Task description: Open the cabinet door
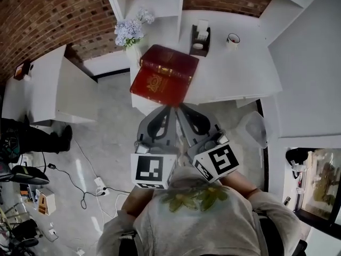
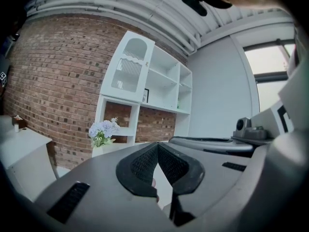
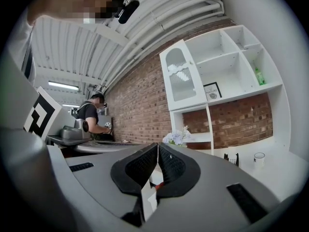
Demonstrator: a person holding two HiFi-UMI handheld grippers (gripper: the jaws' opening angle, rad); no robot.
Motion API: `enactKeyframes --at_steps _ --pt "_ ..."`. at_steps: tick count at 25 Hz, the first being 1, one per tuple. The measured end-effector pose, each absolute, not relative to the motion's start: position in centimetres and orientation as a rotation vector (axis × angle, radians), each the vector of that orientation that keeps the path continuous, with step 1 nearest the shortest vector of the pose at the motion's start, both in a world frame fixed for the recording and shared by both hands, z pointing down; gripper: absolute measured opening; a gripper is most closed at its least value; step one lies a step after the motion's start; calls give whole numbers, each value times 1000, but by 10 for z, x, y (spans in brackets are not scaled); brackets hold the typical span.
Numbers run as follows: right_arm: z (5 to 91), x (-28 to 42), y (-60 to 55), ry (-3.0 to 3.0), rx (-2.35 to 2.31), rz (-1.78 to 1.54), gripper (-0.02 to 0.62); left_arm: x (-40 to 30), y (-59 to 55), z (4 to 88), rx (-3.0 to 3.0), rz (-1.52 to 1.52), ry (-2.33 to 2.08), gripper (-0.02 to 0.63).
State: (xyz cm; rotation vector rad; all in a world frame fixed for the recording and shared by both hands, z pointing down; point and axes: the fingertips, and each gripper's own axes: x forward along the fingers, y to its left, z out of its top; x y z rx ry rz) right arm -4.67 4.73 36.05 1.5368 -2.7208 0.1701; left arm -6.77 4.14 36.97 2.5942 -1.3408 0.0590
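High on the brick wall point(image 2: 53, 76) behind the bench point(image 1: 234, 71), the cabinet door point(image 2: 129, 64) fronts the upper left compartment of a white shelf unit point(image 2: 166, 83). The door is white, tall and narrow, with an arched glass pane; pale shapes show behind the glass, too small to tell. The compartments to its right stand open-fronted.

Both grippers are held side by side over the near edge of the bench, well apart from the door. The left gripper point(image 2: 158, 144) has its fingers point(image 2: 140, 166) closed tip to tip, with nothing between them. The right gripper point(image 3: 158, 145) likewise has its fingers point(image 3: 175, 170) pressed together at the tips and holds nothing.

On the bench lie a red book-shaped box point(image 1: 165, 74), a bunch of pale flowers point(image 1: 129, 32) and a mug point(image 1: 233, 39).
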Motion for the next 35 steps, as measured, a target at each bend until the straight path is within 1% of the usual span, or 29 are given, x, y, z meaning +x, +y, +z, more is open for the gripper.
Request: enactKeyframes --at_steps 17,21,35 --pt "345 -22 -86 -2835 1300 93 26 -46 -86 347 2643 97 -1445 9" --pt "340 -12 -120 -2868 1254 111 26 -51 -106 349 2617 113 -1491 9" --pt "292 18 -223 -2929 1195 -48 28 -50 -155 344 2559 90 -1585 9"
